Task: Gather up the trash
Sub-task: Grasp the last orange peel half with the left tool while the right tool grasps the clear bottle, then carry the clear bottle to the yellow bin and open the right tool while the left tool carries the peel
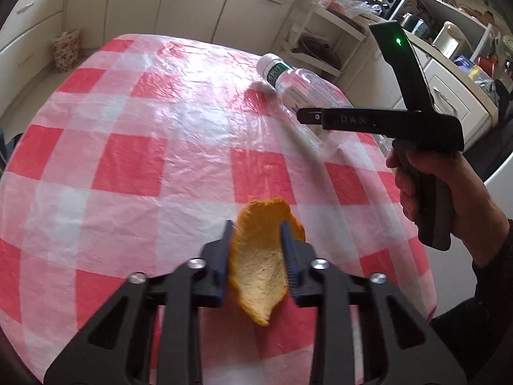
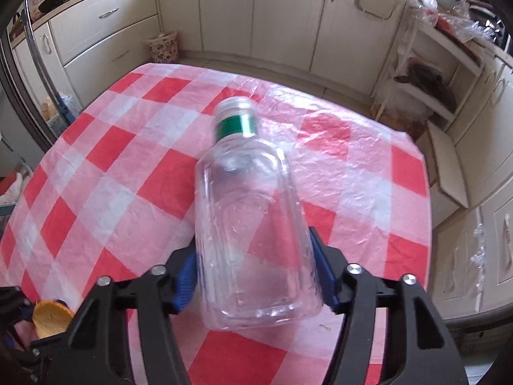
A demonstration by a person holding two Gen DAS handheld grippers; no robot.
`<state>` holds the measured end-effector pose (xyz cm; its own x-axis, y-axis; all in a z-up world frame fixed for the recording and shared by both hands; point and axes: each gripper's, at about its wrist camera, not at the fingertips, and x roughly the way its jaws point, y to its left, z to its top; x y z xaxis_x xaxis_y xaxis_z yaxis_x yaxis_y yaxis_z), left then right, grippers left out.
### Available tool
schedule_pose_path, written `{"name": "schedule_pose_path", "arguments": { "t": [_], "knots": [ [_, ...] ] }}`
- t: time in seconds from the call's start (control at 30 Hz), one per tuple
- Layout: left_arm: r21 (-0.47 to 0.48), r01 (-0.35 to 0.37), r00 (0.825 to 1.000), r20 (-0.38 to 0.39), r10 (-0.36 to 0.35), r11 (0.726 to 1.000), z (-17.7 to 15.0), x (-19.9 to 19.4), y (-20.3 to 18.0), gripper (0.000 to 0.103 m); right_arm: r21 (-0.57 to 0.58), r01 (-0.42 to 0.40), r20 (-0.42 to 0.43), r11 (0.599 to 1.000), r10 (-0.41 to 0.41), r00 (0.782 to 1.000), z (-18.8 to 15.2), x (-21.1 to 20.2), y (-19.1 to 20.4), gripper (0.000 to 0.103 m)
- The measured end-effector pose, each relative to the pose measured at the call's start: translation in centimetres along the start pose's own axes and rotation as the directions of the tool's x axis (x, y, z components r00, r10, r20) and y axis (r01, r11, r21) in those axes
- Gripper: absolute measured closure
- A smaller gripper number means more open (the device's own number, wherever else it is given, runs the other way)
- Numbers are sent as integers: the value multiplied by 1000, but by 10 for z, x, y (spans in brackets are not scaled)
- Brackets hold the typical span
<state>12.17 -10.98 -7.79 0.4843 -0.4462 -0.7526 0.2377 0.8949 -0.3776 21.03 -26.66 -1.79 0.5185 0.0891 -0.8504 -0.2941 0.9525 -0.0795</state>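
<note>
My left gripper [image 1: 256,240] is shut on a piece of orange peel [image 1: 259,269] and holds it above the red-and-white checked table [image 1: 144,147]. My right gripper [image 2: 256,256] is shut on the base of a clear plastic bottle [image 2: 250,224] with a white cap and green band, held above the table [image 2: 128,166]. In the left wrist view the right gripper [image 1: 307,117] shows at the right with the bottle [image 1: 295,86] pointing away to the left. The peel also shows at the lower left of the right wrist view [image 2: 51,317].
Cream kitchen cabinets [image 2: 288,16] run along the far wall. A floral bag [image 2: 164,46] stands on the floor beyond the table. Open shelves [image 2: 426,77] with clutter stand at the right. The table's right edge [image 2: 426,192] drops to the floor.
</note>
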Motion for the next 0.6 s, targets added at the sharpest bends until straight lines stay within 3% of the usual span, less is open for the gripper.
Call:
{"name": "schedule_pose_path", "arguments": {
  "t": [0.03,0.13,0.6],
  "knots": [
    [-5,19,1000,-11,-19,1000,-2,1,0,94,1,-2,-1,1000,2,1000,-1,-1,0,48],
    [-28,51,999,-17,-52,998,-8,0,-1,96,6,-19,5,1000,19,1000,-5,-7,-1,48],
    [-30,130,991,33,-129,991,-11,-35,-27,97,77,-45,85,996,38,996,-48,-80,-31,48]
  ]
}}
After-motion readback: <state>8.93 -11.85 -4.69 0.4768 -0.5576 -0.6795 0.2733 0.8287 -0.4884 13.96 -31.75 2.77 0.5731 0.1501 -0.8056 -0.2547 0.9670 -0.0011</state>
